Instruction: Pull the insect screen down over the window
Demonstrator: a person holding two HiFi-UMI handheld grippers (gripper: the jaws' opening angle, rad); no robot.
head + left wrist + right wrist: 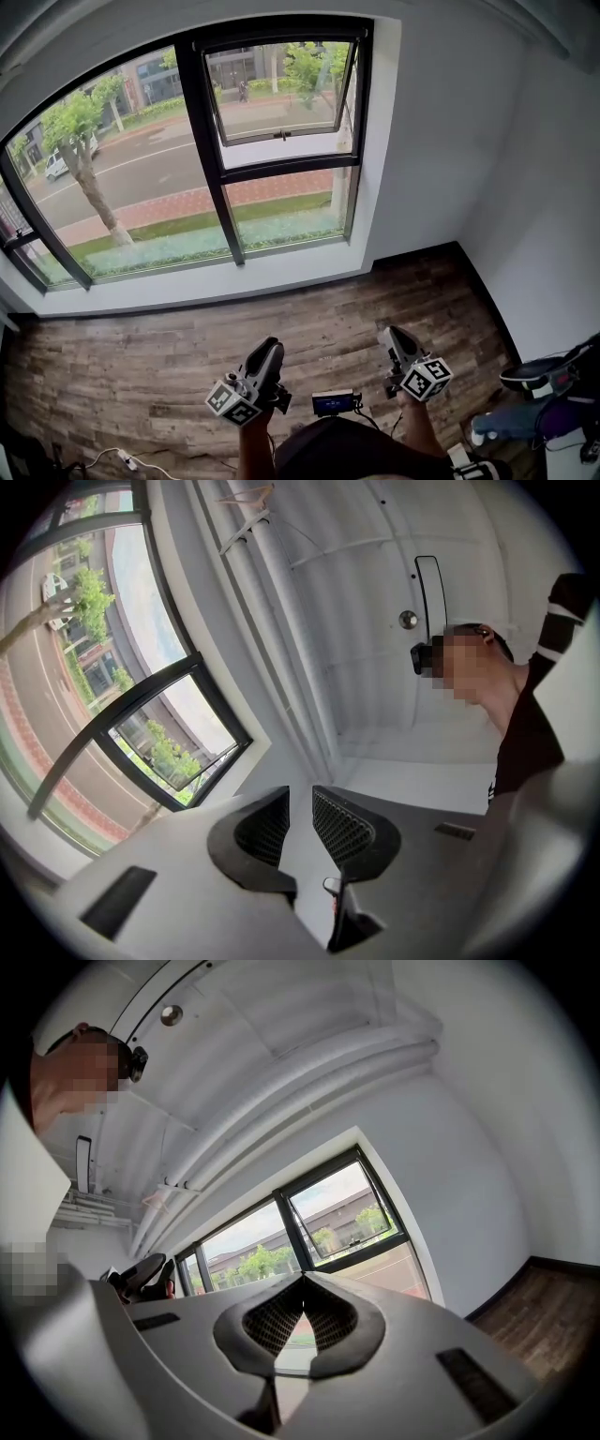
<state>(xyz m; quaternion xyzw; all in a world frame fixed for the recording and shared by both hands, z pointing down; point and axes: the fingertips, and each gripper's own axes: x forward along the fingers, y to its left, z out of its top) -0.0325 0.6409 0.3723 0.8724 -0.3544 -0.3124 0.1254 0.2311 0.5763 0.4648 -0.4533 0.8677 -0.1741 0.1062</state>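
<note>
The insect screen is not drawn. No mesh shows over the black-framed window (202, 141), so the screen is presumably rolled up at the head of the tilted-open upper sash (277, 135), though I cannot make it out there. The window lies well apart across the brown plank floor (187, 347), because the approach is not yet made. The left gripper (300, 803) hangs low by the body, its jaws partly apart with nothing between them. The right gripper (302, 1283) rests alongside, its tips together on nothing.

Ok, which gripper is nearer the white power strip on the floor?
Left. The left gripper is just right of the power strip; the right gripper is farther right still.
</note>
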